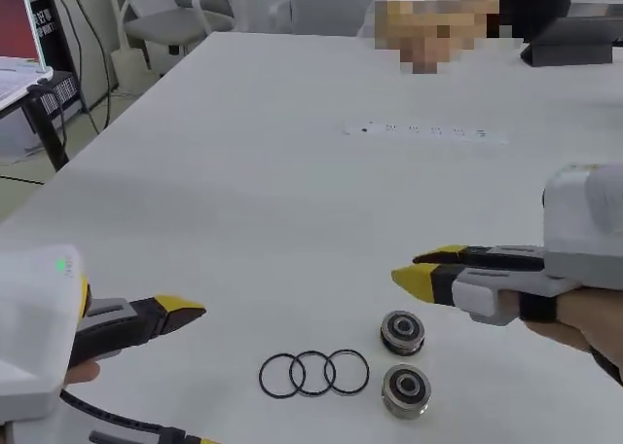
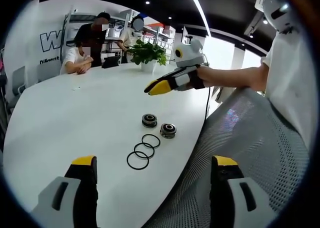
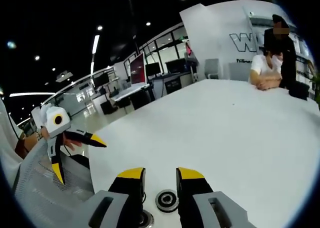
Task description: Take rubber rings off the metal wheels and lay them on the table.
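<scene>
Three black rubber rings [image 1: 313,373] lie in an overlapping row near the table's front edge. Just right of them lie two metal wheels [image 1: 402,331] [image 1: 406,388], flat on the white table [image 1: 292,171]. My right gripper [image 1: 414,268] hovers above and a little behind the far wheel, its yellow-tipped jaws a small gap apart with nothing between them; one wheel [image 3: 166,200] shows through that gap. My left gripper [image 1: 185,313] stands wide open to the left of the rings [image 2: 144,150], holding nothing. The left gripper view also takes in both wheels [image 2: 149,120] [image 2: 168,130] and the right gripper [image 2: 159,87].
A flush socket strip [image 1: 423,129] sits mid-table. People sit at the table's far end [image 2: 77,60], beside a potted plant [image 2: 145,52]. A grey mesh chair [image 2: 240,138] stands at the near edge. Office chairs [image 1: 165,16] stand beyond the far left corner.
</scene>
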Demonstrator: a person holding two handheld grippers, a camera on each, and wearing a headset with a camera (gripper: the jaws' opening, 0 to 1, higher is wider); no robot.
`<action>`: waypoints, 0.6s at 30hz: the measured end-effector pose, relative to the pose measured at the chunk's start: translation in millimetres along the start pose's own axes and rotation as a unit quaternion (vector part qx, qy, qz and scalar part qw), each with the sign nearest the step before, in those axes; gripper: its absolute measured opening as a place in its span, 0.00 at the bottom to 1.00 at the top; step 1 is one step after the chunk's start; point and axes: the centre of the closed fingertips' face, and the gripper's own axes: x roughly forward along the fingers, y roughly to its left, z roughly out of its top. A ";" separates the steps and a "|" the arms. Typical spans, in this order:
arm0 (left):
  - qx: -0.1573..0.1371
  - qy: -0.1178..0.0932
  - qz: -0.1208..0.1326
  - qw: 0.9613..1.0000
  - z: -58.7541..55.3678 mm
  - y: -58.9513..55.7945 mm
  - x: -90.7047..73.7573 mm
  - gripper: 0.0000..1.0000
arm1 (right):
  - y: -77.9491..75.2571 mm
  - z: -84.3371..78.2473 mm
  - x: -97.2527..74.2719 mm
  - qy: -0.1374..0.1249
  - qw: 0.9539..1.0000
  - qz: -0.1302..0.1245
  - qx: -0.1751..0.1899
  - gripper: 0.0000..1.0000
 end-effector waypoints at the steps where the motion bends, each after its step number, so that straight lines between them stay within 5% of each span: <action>1: 0.000 0.000 0.000 1.000 0.1 0.0 -0.1 0.93 | -0.6 0.7 -0.9 -0.002 1.000 0.000 0.001 0.25; 12: 0.018 -0.001 -0.002 1.000 12.1 -1.0 -4.9 0.94 | -4.6 6.5 -10.6 -0.022 1.000 0.003 -0.017 0.37; 18: 0.036 -0.006 -0.010 0.999 26.1 -4.9 -7.1 0.96 | -8.0 -4.1 -10.6 0.001 0.999 -0.003 -0.038 0.41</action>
